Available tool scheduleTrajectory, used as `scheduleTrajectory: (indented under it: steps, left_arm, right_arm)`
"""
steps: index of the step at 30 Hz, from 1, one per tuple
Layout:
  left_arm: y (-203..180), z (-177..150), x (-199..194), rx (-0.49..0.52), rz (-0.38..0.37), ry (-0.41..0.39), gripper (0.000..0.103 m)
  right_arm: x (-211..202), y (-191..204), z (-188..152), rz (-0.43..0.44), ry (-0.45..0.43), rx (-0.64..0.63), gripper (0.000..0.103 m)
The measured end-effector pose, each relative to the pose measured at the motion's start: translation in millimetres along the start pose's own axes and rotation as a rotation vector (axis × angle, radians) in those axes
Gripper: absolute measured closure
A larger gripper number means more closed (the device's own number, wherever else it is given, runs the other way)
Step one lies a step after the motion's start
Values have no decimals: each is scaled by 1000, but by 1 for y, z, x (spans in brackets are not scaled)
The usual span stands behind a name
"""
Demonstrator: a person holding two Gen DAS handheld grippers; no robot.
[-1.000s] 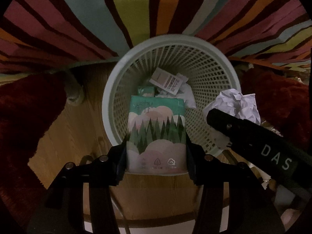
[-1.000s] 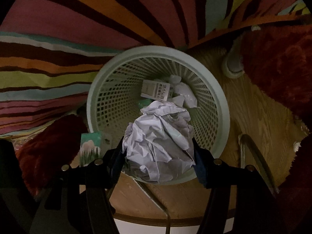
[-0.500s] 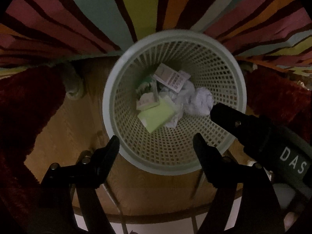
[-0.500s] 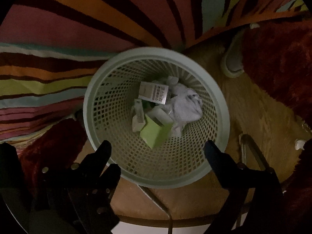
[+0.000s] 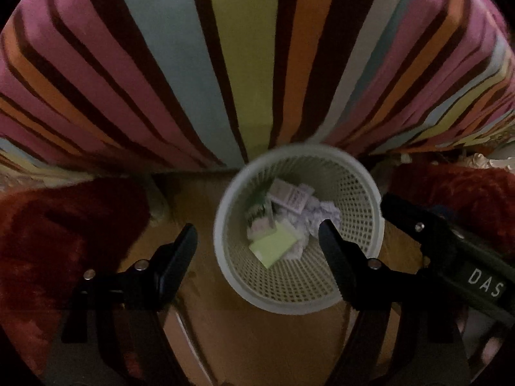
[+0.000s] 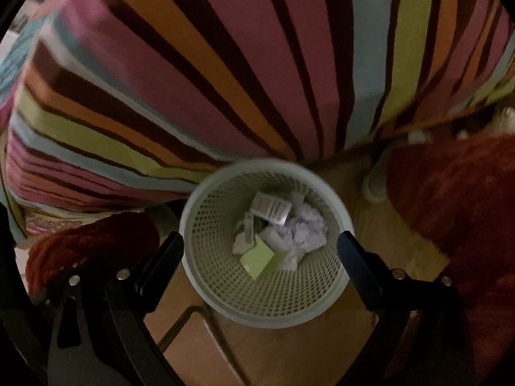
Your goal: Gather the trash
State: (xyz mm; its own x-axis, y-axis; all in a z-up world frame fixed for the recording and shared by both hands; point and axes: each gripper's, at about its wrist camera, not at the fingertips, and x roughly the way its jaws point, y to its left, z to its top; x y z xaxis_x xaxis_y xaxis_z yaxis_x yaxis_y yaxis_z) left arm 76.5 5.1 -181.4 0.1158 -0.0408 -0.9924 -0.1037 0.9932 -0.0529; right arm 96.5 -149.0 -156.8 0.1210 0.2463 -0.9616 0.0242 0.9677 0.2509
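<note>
A pale green mesh wastebasket (image 5: 357, 276) stands on the wooden floor, also in the right wrist view (image 6: 199, 257). Inside lie a green tissue pack (image 5: 273, 247) (image 6: 259, 259), a crumpled white paper ball (image 5: 323, 214) (image 6: 305, 233) and a printed white wrapper (image 5: 288, 194) (image 6: 270, 207). My left gripper (image 5: 257, 238) is open and empty above the basket's left side. My right gripper (image 6: 259, 246) is open and empty above the basket; it also shows at the right of the left wrist view (image 5: 434, 241).
A striped multicoloured bedcover (image 5: 241, 58) (image 6: 225, 64) hangs behind the basket. Dark red furry rugs (image 5: 64, 225) (image 6: 457, 199) lie on both sides on the wooden floor (image 5: 273, 337). A thin metal frame (image 6: 180, 321) lies by the basket.
Both grippers opened; the tissue pack and the paper ball dropped into the basket. Both grippers then rose, so the basket looks smaller and lower in view.
</note>
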Motion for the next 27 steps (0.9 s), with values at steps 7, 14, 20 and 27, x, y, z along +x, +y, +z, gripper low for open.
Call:
scheduleTrajectory:
  steps: [7,14,20,27]
  left_arm:
    - [6,3,-40,20,23,-125,27]
    - [7,6,-95,24,38,-276,27]
    - [10,4,-132,1,20,-361,27]
    - [15,0,-178,-19,32,-476,27]
  right_arm:
    - [-44,9,2,-22,-142,-82,12]
    - [-97,14,1,-39,-314,-134,11]
    - [-134,20,-3,-60,-421,-168,11]
    - [-166,26,-9,-76,-515,-190,11]
